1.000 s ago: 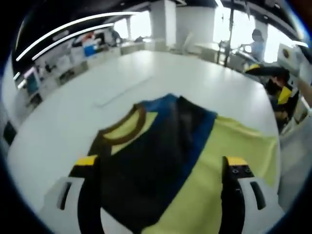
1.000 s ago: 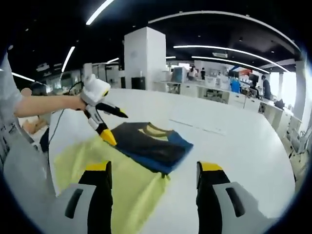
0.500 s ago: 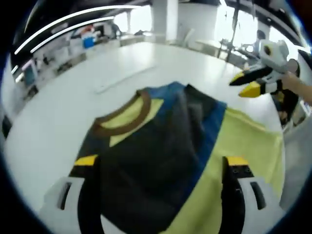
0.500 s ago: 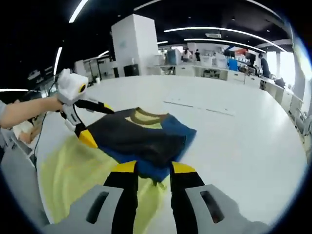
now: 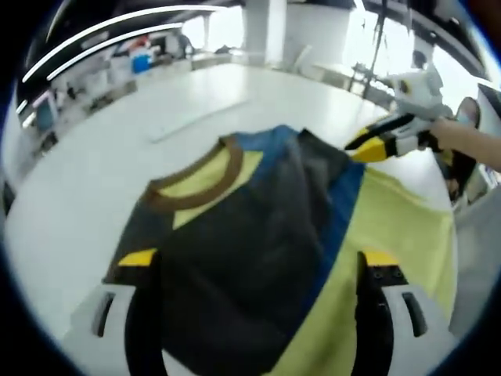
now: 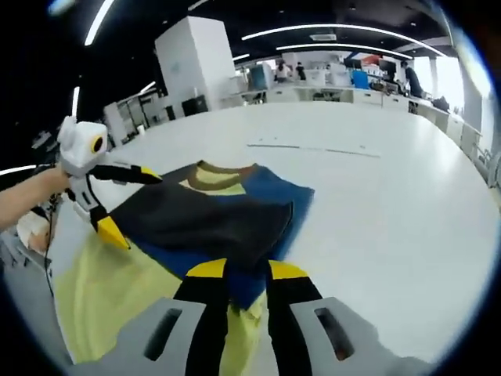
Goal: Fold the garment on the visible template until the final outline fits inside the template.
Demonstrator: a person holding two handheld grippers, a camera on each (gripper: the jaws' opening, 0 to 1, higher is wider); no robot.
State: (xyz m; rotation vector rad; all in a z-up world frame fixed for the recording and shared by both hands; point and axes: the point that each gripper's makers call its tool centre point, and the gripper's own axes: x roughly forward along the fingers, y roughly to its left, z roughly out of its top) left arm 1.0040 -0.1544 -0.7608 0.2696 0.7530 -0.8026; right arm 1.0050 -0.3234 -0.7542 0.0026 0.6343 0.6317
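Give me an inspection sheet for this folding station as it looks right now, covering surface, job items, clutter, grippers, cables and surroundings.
Surface: white table, bare beyond the cloth.
Job's things: dark, blue and yellow garment with brown collar, partly folded, lying on a pale yellow template.
Clutter: a thin pale strip on the table past the garment.
Grippers: left gripper open astride the garment's edge; right gripper nearly closed on the garment's blue corner.
Cables: nothing seen.
Surroundings: open office with desks, a white pillar and ceiling strip lights.
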